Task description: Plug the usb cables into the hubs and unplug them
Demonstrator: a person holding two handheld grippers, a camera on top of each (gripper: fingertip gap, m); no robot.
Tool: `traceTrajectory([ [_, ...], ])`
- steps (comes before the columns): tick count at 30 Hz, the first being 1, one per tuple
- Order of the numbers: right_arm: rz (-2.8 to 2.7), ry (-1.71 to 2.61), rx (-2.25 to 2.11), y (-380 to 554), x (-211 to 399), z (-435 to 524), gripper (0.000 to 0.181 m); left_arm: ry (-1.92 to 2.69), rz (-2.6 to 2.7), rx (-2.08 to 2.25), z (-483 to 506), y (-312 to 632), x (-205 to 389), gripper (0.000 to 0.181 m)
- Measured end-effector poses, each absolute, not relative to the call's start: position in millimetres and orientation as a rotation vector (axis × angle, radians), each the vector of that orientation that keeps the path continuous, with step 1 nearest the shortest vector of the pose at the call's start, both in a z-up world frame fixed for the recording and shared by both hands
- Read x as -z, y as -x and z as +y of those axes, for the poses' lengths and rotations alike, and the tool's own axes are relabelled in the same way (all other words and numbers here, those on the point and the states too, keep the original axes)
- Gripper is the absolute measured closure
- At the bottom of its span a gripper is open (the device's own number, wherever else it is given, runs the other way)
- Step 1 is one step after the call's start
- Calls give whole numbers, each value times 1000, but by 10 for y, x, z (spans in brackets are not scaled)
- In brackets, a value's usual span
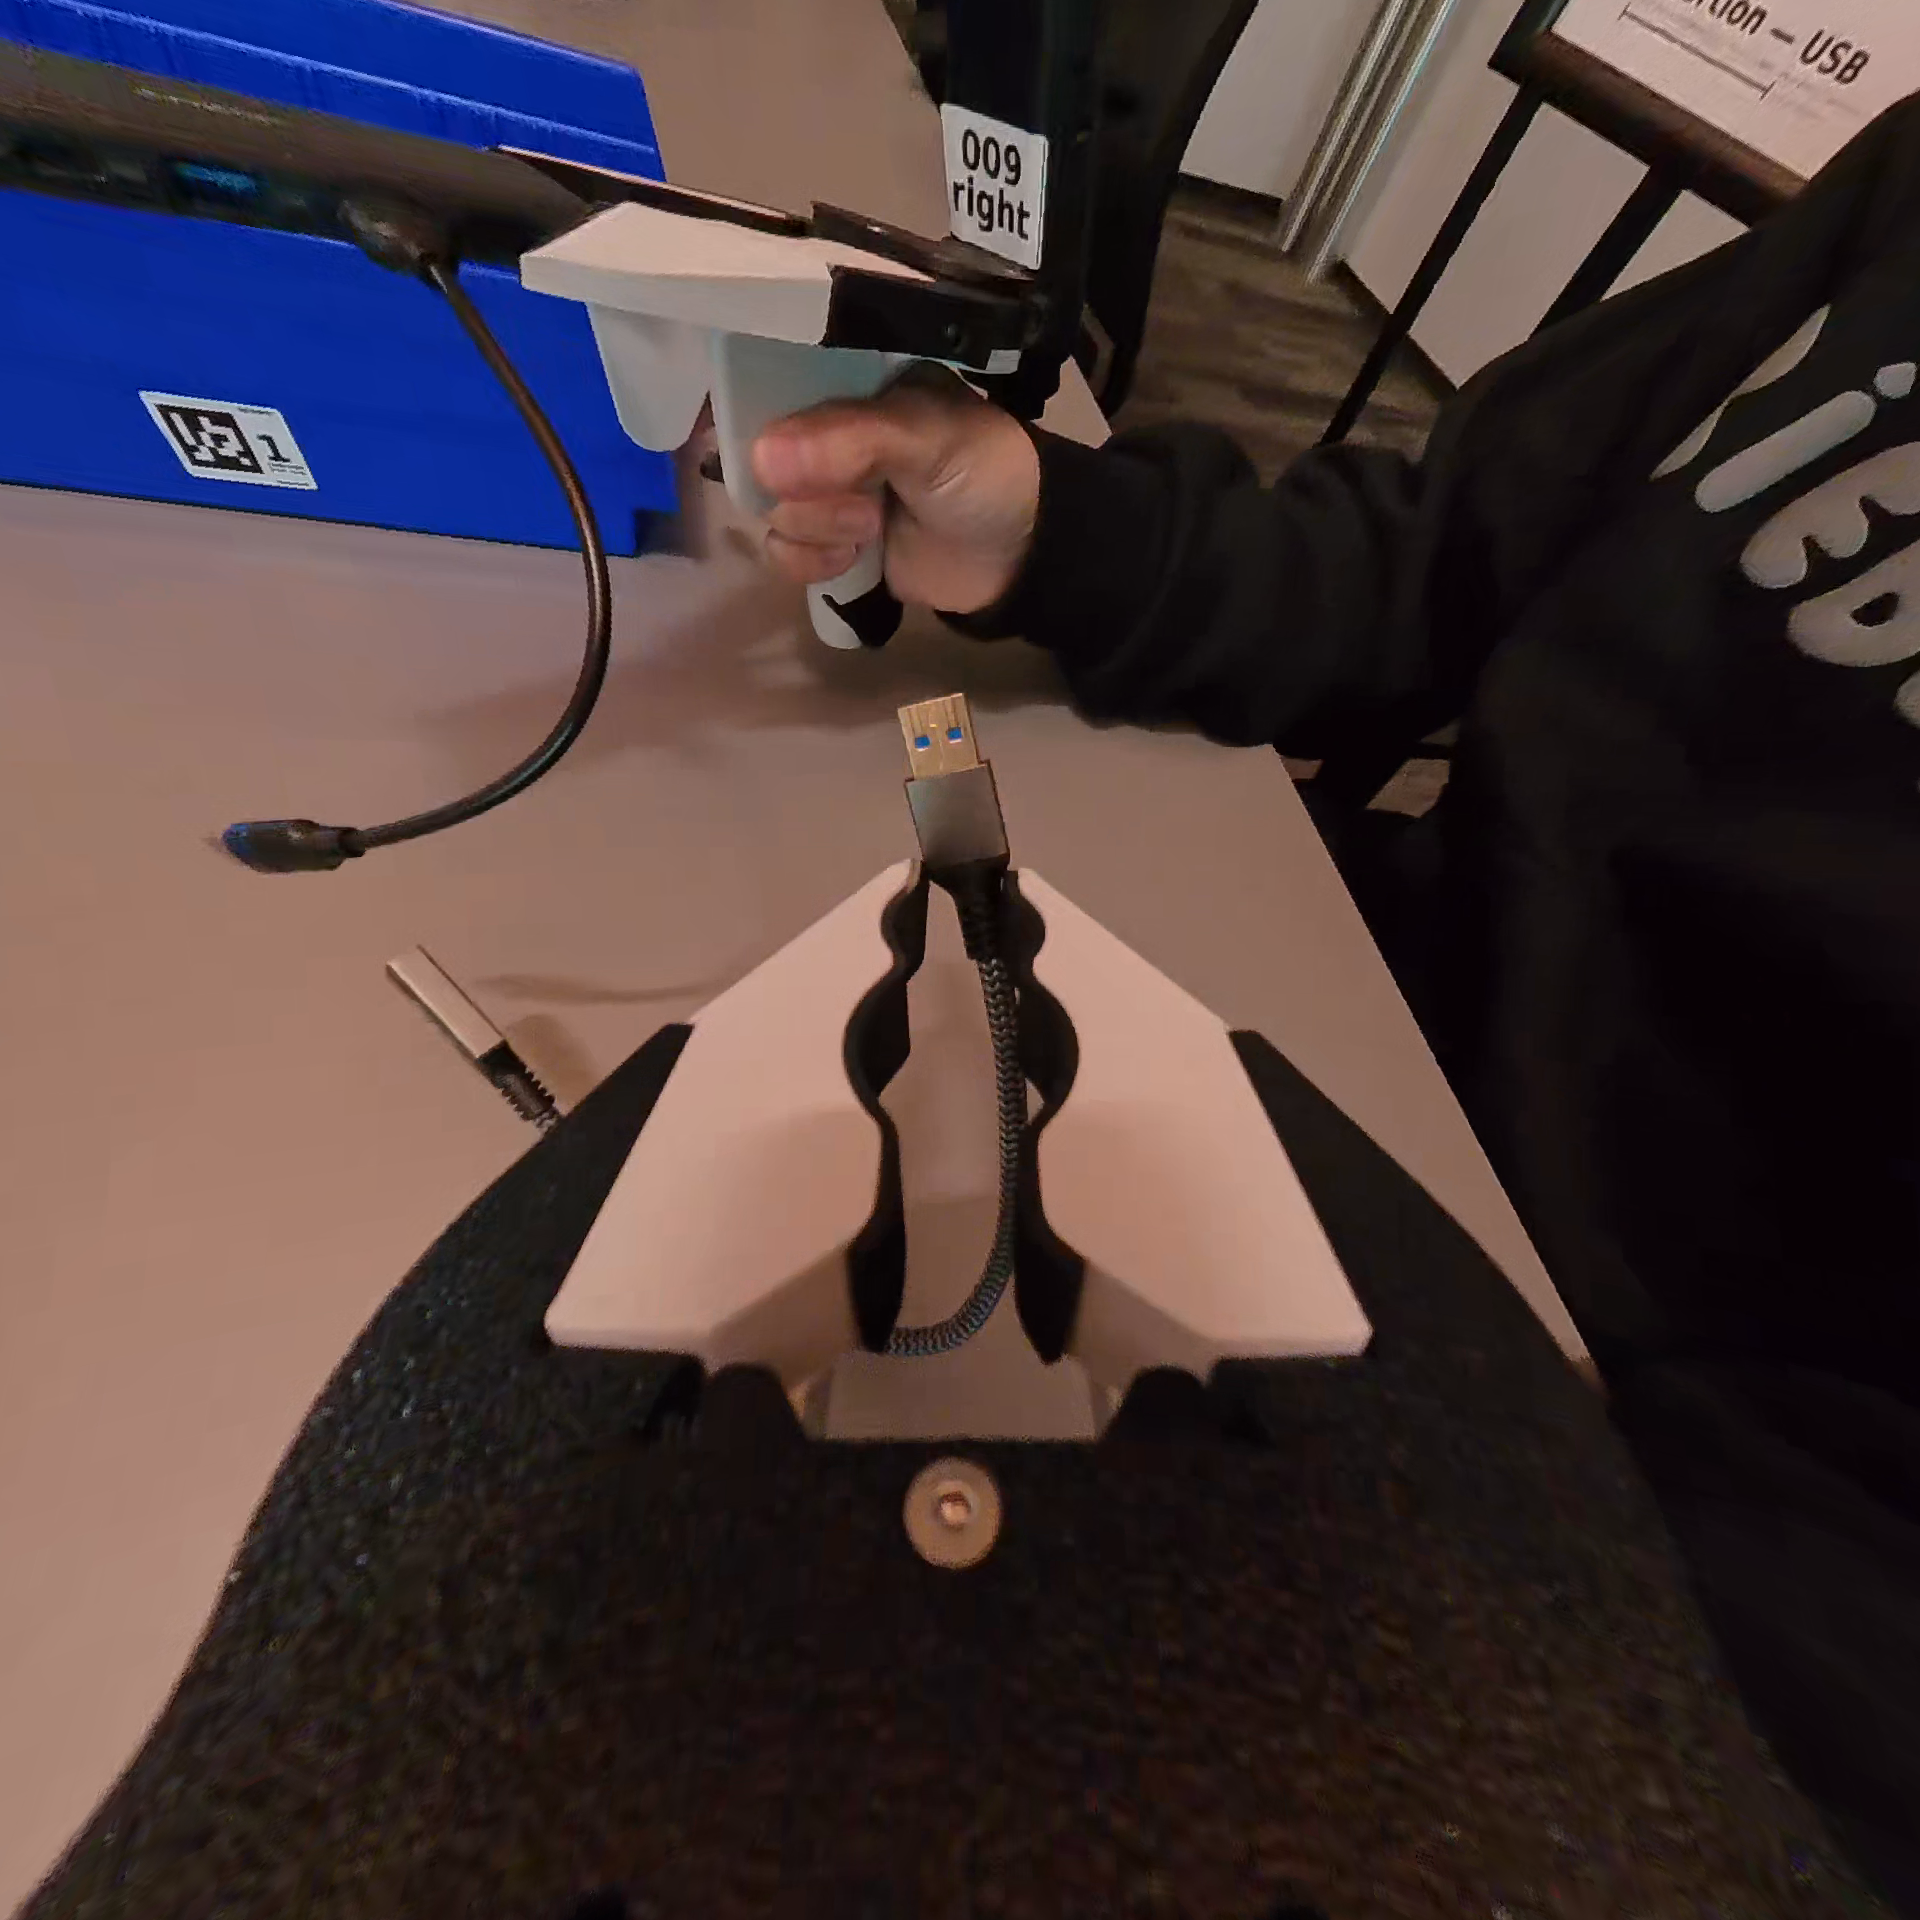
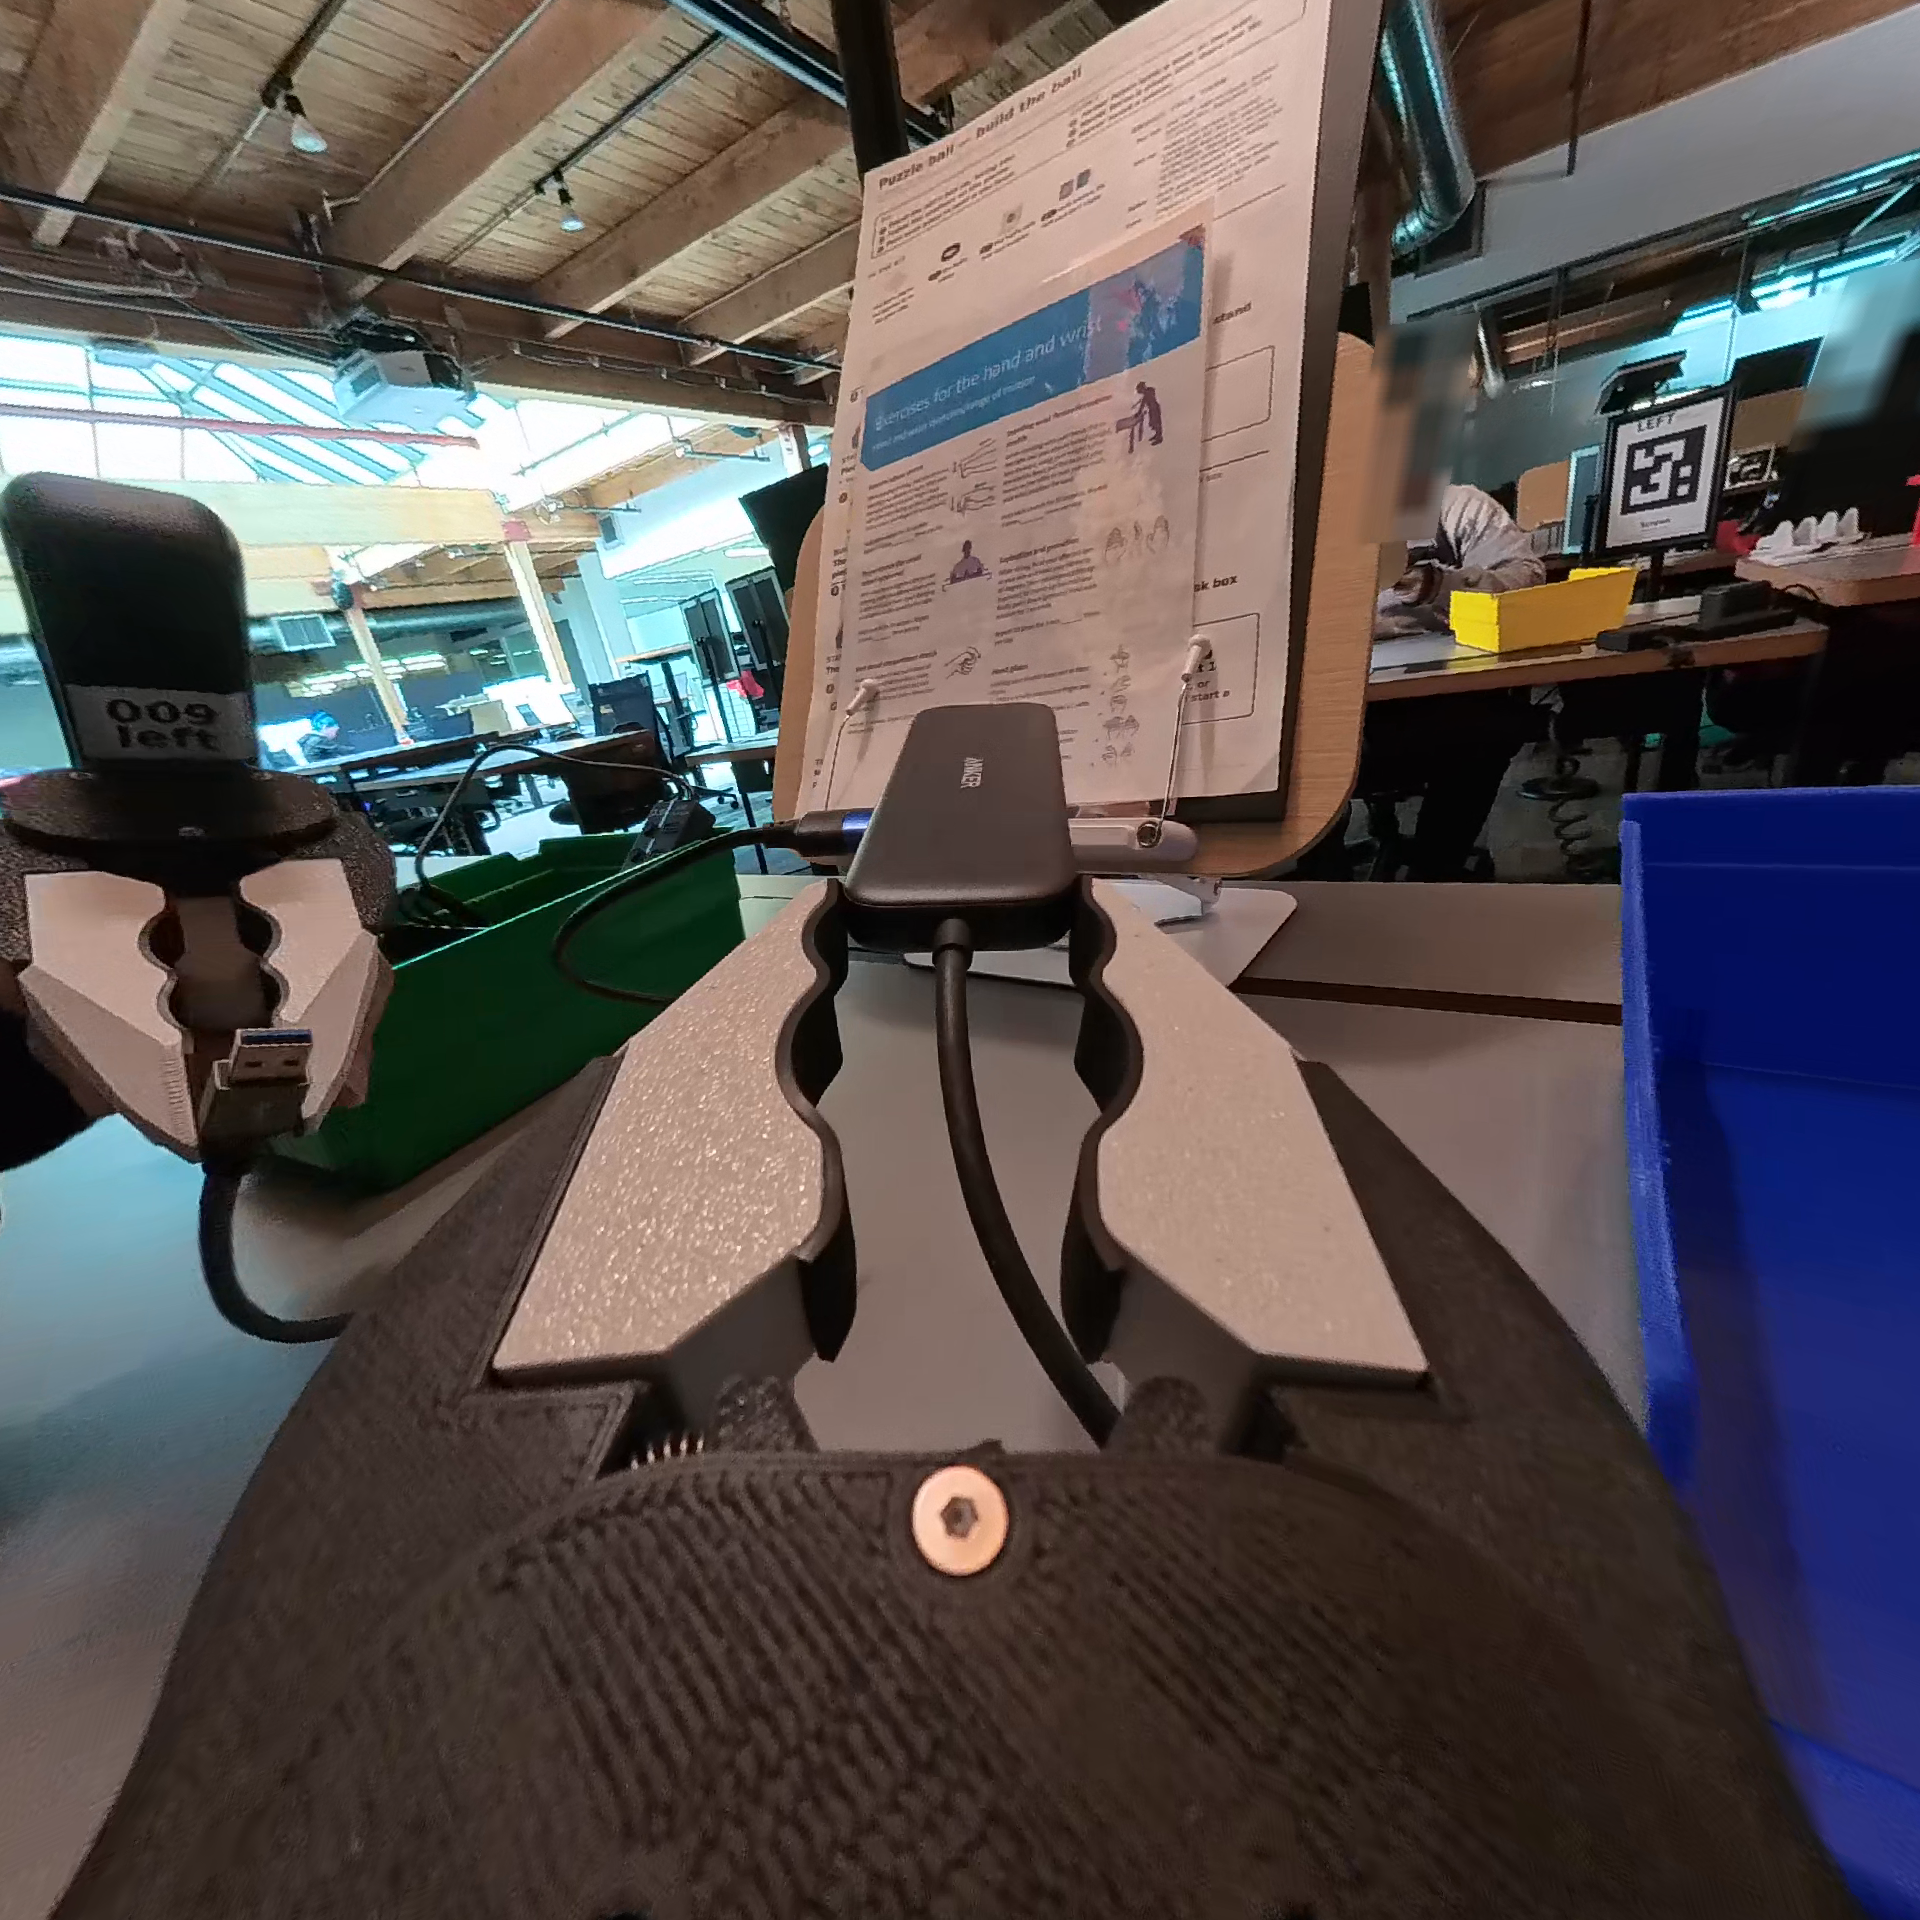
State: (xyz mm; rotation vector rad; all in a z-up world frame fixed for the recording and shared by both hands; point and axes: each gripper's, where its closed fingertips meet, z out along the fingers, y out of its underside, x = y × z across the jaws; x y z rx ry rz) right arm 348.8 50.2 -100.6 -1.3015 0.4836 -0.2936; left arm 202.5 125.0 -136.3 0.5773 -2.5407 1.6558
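Observation:
My left gripper is shut on a braided USB cable just behind its plug. The USB-A plug sticks out past the fingertips, above the table. My right gripper is shut on the near end of a dark flat hub and holds it in the air. The hub's own black cable runs back between the fingers. Another plug sits in the hub's left side. The left gripper with its plug is at the left, apart from the hub. The left wrist view shows the hub at upper left.
The hub's cable hangs in a curve to its plug near the table. A loose silver plug lies on the table. A blue bin stands at the right, a green bin at the left, a document stand behind.

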Motion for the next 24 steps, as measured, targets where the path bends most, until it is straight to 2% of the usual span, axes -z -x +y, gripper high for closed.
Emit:
traceTrajectory([
  [4, 483, 1308, 302, -3490, 1014, 505, 139, -567, -2467, -1659, 1219, -1926, 1247, 169],
  [8, 501, 1293, 312, -3529, 999, 456, 139, -393, -2071, -1855, 1086, -1604, 680, 170],
  [10, 509, 1285, 309, -3542, 994, 439, 139, -325, -1918, -1872, 1077, -1516, 590, 170],
  [12, 514, 1284, 311, -3551, 998, 430, 139, -393, -1818, -1861, 1085, -1638, 692, 169],
  [15, 511, 1291, 310, -3546, 1009, 440, 139, -702, -1809, -1720, 1110, -2015, 1174, 169],
  [17, 509, 1295, 308, -3542, 1018, 447, 139, -910, -1915, -1613, 1169, -2212, 1514, 168],
  [21, 510, 1298, 308, -3544, 1023, 450, 139, -1241, -2075, -1521, 1408, -2510, 1779, 163],
  [24, 510, 1300, 306, -3541, 1028, 455, 139, -1520, -2318, -1363, 1766, -2661, 1972, 171],
])
